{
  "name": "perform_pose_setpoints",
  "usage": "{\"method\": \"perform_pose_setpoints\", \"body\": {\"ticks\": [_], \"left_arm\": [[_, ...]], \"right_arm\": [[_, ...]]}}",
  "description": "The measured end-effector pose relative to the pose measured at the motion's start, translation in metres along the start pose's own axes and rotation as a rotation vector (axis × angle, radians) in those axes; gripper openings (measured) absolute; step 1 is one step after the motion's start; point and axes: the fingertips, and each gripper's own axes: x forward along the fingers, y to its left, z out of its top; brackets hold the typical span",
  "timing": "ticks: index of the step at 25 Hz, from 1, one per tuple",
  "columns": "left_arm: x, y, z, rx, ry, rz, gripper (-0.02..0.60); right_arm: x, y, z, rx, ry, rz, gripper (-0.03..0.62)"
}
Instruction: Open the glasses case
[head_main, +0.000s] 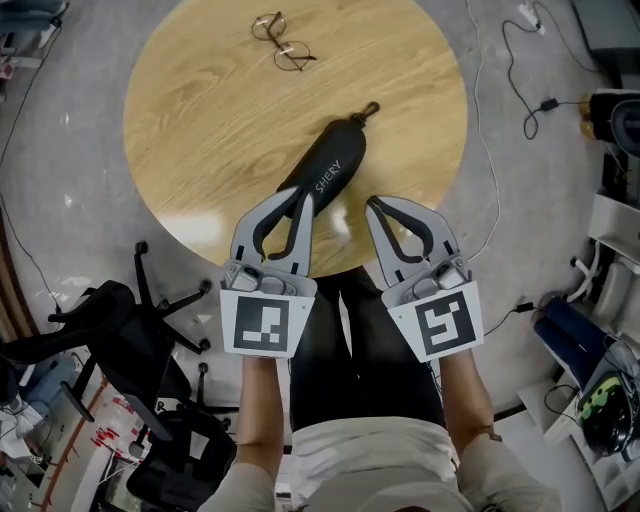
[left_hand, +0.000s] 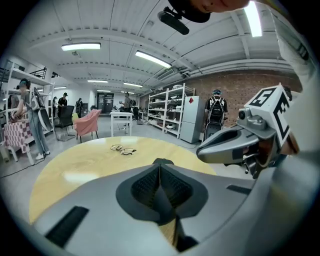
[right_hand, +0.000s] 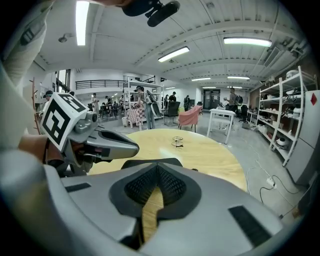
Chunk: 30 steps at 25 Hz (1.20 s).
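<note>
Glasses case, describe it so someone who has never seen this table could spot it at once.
Find the round wooden table. On its near half, lying diagonally, is the glasses case: a long black pouch with white lettering and a clip at its far end. Its only neighbour, wire eyeglasses, sits at the far edge.

The glasses case (head_main: 325, 170) is lying slantwise on the near middle of the worktop (head_main: 200, 120), filling the lane ahead of the left claw (head_main: 300, 197) and right claw (head_main: 373, 205). Bare wood is stretching wide on both sides. The glasses (head_main: 283, 42) are sitting well apart at the far rim, and an office chair (head_main: 130, 335) is crowding the floor at the left.
</note>
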Motion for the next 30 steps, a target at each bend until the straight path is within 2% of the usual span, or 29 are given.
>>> {"method": "perform_pose_setpoints", "body": {"ticks": [6, 15, 27, 30], "left_arm": [[0.011, 0.004, -0.015, 0.002, 0.035, -0.002, 0.021], [0.015, 0.008, -0.021, -0.04, 0.026, -0.014, 0.021], [0.018, 0.027, -0.019, -0.054, 0.021, -0.002, 0.023], [0.018, 0.031, -0.02, -0.062, 0.023, 0.008, 0.021]], "right_arm": [[0.01, 0.0, -0.013, -0.014, 0.039, 0.023, 0.021], [0.025, -0.002, -0.02, -0.041, 0.084, 0.045, 0.021], [0.056, 0.002, -0.021, -0.034, 0.108, 0.077, 0.021], [0.062, 0.005, -0.019, -0.022, 0.086, 0.084, 0.02]]}}
